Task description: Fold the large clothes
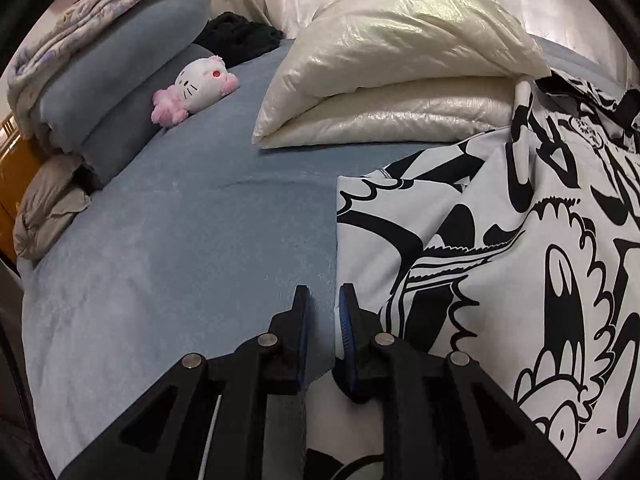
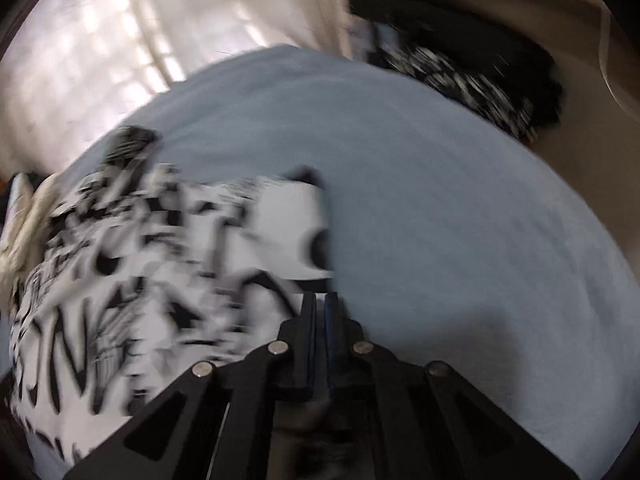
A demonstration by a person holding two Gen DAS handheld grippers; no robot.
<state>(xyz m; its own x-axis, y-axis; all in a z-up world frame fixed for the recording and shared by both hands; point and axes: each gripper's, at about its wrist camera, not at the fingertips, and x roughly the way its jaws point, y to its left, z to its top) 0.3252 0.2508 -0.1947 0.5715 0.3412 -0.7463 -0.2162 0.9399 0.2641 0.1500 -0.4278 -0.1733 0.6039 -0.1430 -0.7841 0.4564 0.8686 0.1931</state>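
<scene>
The black-and-white printed garment (image 1: 500,240) lies spread on the blue bed (image 1: 180,240), filling the right half of the left wrist view, with its straight left edge running from near to far and a fold creasing its middle. In the right wrist view, which is blurred, the same garment (image 2: 160,260) covers the left side of the bed (image 2: 440,220), one corner reaching toward the centre.

The left hand-held gripper (image 1: 323,300) hangs over the garment's near-left edge with its jaws slightly parted; a narrow gap shows between the blue pads and nothing is pinched there. The right hand-held gripper (image 2: 320,300) has its jaws pressed together at the garment's near-right edge; whether cloth is caught between them cannot be told.

Farther off, a cream quilt (image 1: 400,80) lies folded just beyond the garment. To the far left sit a pink-and-white plush toy (image 1: 196,88), a rolled grey-blue blanket (image 1: 132,80) and, behind it, a dark bundle of cloth (image 1: 240,36).
</scene>
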